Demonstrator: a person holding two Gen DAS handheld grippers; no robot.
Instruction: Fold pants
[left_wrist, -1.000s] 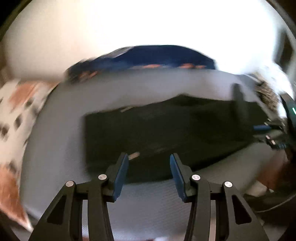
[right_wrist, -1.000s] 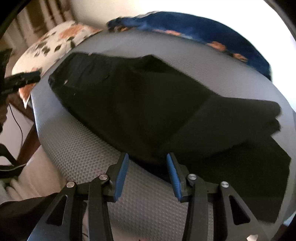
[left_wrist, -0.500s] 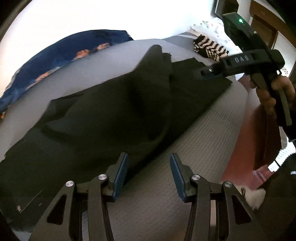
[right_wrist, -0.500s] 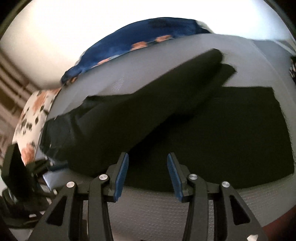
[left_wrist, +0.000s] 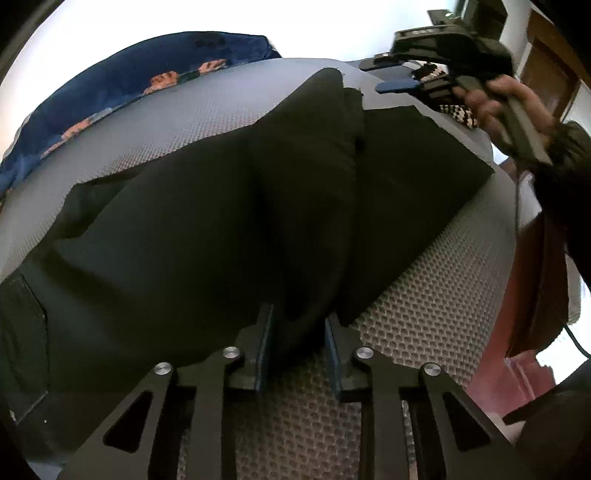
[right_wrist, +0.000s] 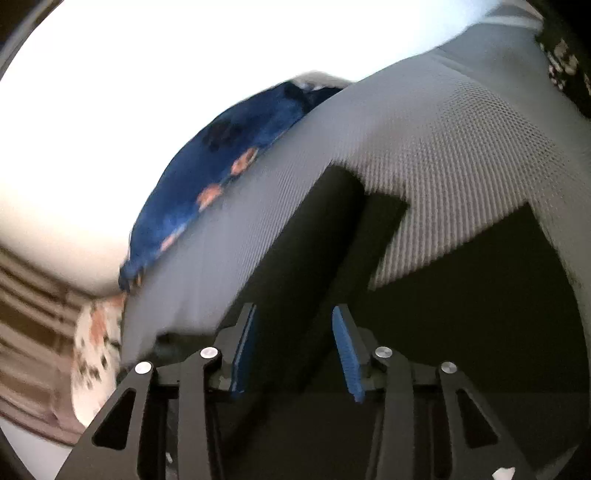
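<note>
The black pants (left_wrist: 229, 206) lie spread on a grey bed (left_wrist: 417, 317) with a honeycomb-textured cover, and they take up most of its middle. In the left wrist view their long axis runs slantwise from the lower left, where a wider dark end sits near the bed's edge, up toward the upper right, where a flat squared panel ends near the far side of the bed. One raised fold of cloth runs along the middle of the pants, from a peak at the far end, just below the blue patterned blanket (left_wrist: 122, 85), down to the left gripper (left_wrist: 298, 332). Its blue-padded fingers (left_wrist: 266, 343) have just been closing and now stand narrow, with that fold of the pants between them and the cloth filling the gap. The right gripper (left_wrist: 388, 75), seen from the left wrist camera, is held in a hand (left_wrist: 506, 103) above the far end of the pants, its fingers parted with nothing between them. In the right wrist view the same gripper (right_wrist: 291, 339) shows its fingers (right_wrist: 345, 347) moderately apart over the dark cloth, which passes beneath the gap; whether they touch it cannot be told, as that view is blurred. No brand, label or writing can be read anywhere on the pants or the grippers.
</note>
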